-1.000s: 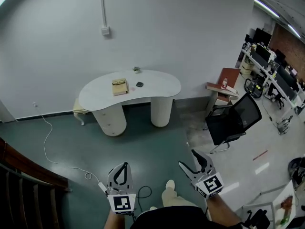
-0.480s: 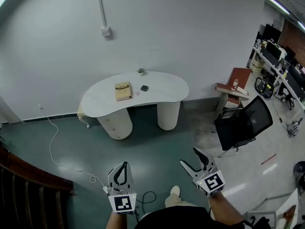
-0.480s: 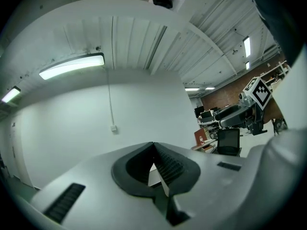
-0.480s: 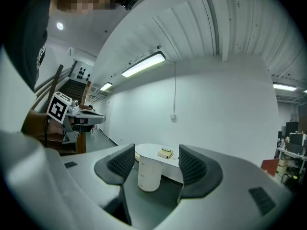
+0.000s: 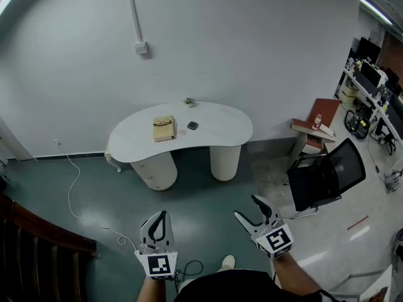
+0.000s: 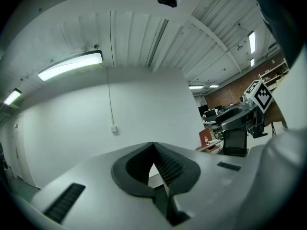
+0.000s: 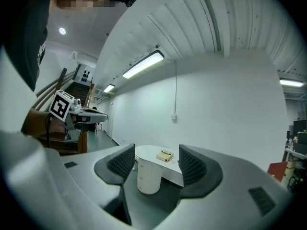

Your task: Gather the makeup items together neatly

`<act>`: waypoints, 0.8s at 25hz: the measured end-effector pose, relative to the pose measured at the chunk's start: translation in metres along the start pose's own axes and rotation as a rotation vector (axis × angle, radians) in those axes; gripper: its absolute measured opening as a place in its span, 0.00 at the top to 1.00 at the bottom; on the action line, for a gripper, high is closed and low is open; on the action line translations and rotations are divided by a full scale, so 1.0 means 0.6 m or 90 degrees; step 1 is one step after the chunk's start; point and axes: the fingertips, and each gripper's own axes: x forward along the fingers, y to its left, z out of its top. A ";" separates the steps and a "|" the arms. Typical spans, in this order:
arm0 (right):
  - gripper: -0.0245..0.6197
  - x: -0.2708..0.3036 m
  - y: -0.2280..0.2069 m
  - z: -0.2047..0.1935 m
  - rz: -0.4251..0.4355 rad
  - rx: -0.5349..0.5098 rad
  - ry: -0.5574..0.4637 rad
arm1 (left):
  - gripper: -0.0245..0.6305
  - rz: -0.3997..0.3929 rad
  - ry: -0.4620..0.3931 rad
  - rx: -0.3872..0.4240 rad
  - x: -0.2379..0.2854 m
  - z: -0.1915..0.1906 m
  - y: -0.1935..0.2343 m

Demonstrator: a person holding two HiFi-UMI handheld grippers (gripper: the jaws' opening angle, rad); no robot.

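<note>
A white kidney-shaped table (image 5: 217, 123) stands against the far wall. On it lie a tan pouch (image 5: 163, 128), a small dark item (image 5: 192, 125) and a tiny object at the back edge (image 5: 189, 102). Both grippers hang over the green floor, far short of the table. My left gripper (image 5: 164, 214) is shut and holds nothing; its jaws meet in the left gripper view (image 6: 153, 146). My right gripper (image 5: 247, 207) is open and empty. Between its jaws (image 7: 156, 163) I see the table (image 7: 148, 153) and the pouch (image 7: 165, 155) in the distance.
A black office chair (image 5: 326, 173) stands right of the table, and behind it a low stand (image 5: 312, 128) bearing a brown board and a bottle. A white cable (image 5: 72, 190) trails across the floor at left. A dark wooden stair rail (image 5: 34, 231) fills the lower left. Desks with monitors line the far right.
The table has slid lower and slightly right in the head view, as the view moves toward it. Both grippers keep their states and their places in the frame.
</note>
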 end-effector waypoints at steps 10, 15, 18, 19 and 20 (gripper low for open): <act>0.53 0.048 -0.104 -0.011 0.031 0.006 -0.008 | 0.93 0.034 0.020 -0.010 0.082 -0.002 -0.022; 0.54 0.054 -0.126 -0.017 0.054 0.001 -0.002 | 0.93 0.032 0.034 -0.006 0.104 -0.003 -0.037; 0.53 0.055 -0.133 -0.020 0.057 0.005 0.001 | 0.93 0.031 0.036 -0.020 0.111 -0.010 -0.042; 0.54 0.054 -0.135 -0.022 0.057 0.006 0.002 | 0.93 0.031 0.040 -0.023 0.112 -0.013 -0.042; 0.53 0.054 -0.137 -0.024 0.057 0.005 0.004 | 0.93 0.033 0.046 -0.027 0.114 -0.012 -0.042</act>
